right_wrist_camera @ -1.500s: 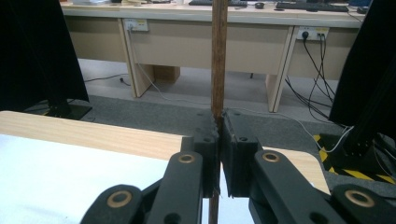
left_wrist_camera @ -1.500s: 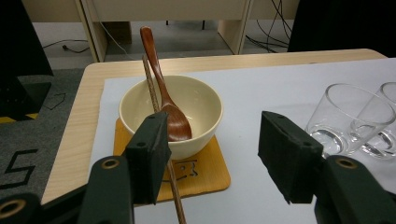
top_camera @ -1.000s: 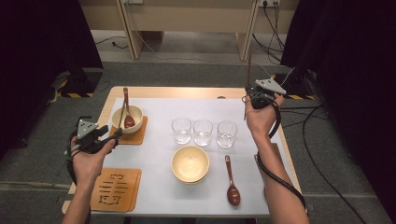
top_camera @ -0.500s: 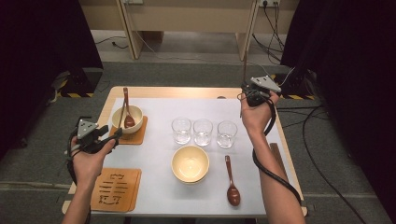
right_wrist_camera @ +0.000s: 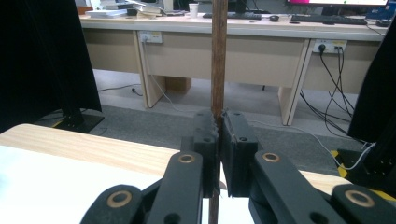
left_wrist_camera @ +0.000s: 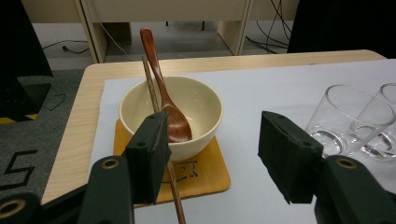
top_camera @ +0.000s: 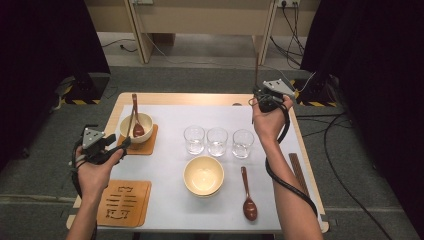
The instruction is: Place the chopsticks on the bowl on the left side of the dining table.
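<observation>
The right tool [right_wrist_camera: 218,135] pinches an upright chopstick [right_wrist_camera: 218,56], its top cut off; the left tool [left_wrist_camera: 212,154] stands spread.

Dark characters are printed on the wooden coaster [top_camera: 124,202] at the near left of the tabletop [top_camera: 200,99] in the high view; they look like brush-style strokes, too small to read. The coaster under the bowl [left_wrist_camera: 194,170] carries a dark printed mark too, partly shown in the left gripper view below the bowl's base, and it cannot be made out. A large pale "5"-like sign [left_wrist_camera: 16,167] stands on the grey floor at the left of that view. No other text or brand is legible.
</observation>
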The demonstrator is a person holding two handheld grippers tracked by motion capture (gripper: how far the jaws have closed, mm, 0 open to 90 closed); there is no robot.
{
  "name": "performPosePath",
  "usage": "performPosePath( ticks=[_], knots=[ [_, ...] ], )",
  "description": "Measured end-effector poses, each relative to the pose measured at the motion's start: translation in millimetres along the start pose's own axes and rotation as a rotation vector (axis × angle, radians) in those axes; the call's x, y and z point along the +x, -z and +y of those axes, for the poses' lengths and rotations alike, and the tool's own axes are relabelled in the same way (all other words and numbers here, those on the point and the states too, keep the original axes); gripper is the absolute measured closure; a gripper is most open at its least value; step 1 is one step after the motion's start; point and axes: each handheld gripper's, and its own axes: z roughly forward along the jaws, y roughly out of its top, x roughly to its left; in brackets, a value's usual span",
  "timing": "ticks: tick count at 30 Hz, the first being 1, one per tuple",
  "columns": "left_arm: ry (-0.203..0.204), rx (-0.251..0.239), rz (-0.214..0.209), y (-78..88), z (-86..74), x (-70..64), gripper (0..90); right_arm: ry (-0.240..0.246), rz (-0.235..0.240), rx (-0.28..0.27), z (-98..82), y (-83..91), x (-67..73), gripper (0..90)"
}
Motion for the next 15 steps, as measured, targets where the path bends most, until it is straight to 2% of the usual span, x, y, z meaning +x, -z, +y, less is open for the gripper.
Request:
performPosePath(
  ticks=[15],
  knots=[
    [0.000,-0.009,-0.011,-0.4,1.3,-1.4,42.0,0.002,0.019,-0.003,2.7,-8.3,12.0,85.5]
  ],
)
